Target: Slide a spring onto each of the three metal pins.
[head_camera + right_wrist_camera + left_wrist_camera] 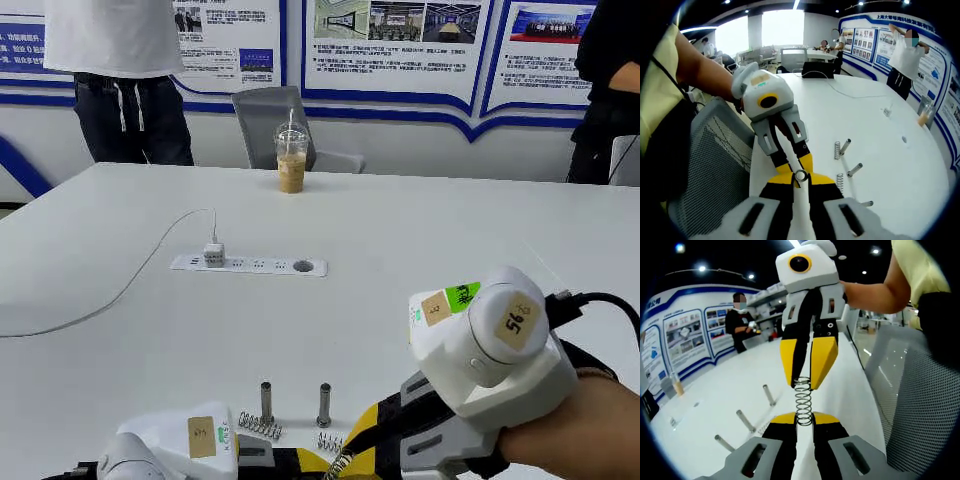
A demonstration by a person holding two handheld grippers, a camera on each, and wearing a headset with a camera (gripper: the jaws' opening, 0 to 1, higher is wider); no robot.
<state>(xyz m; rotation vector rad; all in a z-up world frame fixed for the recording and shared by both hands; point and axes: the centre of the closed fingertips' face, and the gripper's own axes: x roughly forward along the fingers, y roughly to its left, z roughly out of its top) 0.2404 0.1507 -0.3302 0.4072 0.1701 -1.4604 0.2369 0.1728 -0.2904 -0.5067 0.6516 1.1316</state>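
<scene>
The left gripper (799, 422) and right gripper (800, 180) are each clamped on one end of a spring (802, 400), held above the surface (420, 230). Two pins (266, 400) stand just beyond, loose springs (259, 424) lying beside them.

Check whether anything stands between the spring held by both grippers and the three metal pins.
Nothing visible does. The spring, held between the left gripper and right gripper, has only bare table between it and the pins.
</scene>
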